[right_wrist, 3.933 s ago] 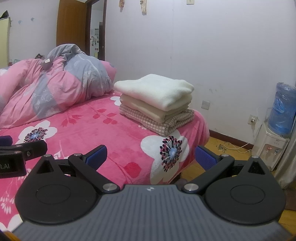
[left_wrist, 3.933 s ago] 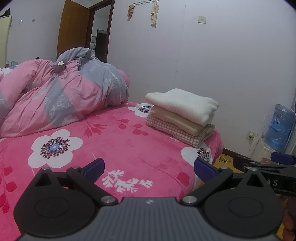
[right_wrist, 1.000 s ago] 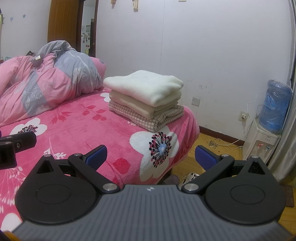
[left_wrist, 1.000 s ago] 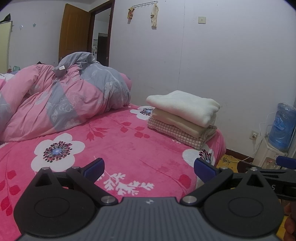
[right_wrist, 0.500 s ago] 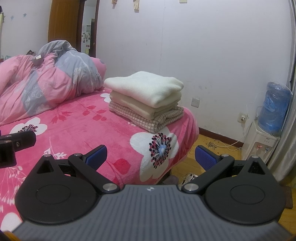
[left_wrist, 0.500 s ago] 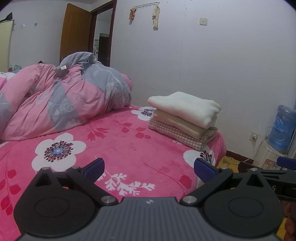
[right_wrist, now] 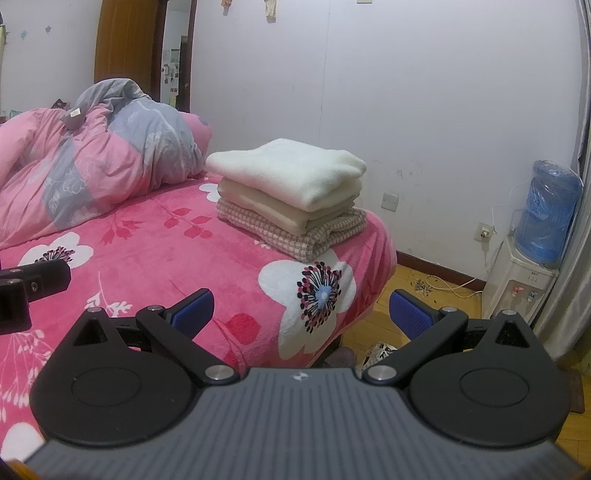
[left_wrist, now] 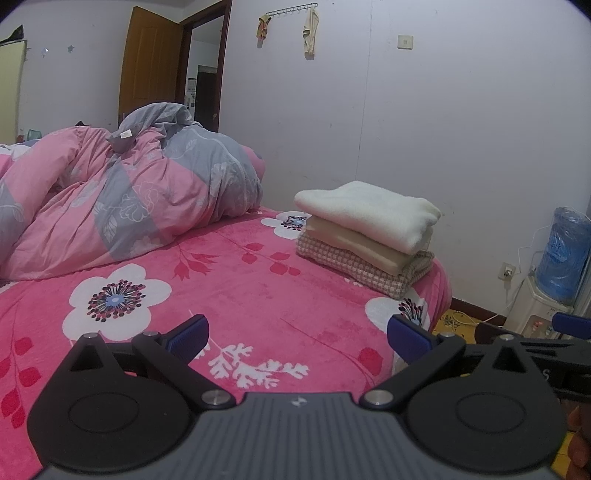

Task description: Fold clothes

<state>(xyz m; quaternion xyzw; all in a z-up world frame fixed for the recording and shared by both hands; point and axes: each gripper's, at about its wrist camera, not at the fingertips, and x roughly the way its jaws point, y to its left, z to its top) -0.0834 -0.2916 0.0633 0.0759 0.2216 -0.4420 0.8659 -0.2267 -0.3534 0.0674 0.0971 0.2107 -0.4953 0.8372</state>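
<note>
Both tools spread wide and empty, hovering over the near part of the bed (left_wrist: pixel 258 295). Left gripper (left_wrist: pixel 297 334) above the pink floral blanket, blue pads (left_wrist: pixel 188 332) far apart with nothing between. Right gripper (right_wrist: pixel 301 310) just as wide, poised over the bed's near right corner and the wooden floor (right_wrist: pixel 436 295) beyond it.

Stacked at the far right corner of the bed: three folded clothes (left_wrist: pixel 365 236), a cream fleece piece (right_wrist: pixel 291 170) on top, a beige one (right_wrist: pixel 266 210) in the middle, a checked one (right_wrist: pixel 291 236) underneath, touching the blanket. Well apart from either gripper.

Bunched on the far left, a pink and grey duvet (left_wrist: pixel 129 199). Against the right wall, a water dispenser (right_wrist: pixel 524 273) carrying a blue bottle (right_wrist: pixel 550 214). High on the far wall, a hook rail (left_wrist: pixel 291 10) with two small garments hanging.
</note>
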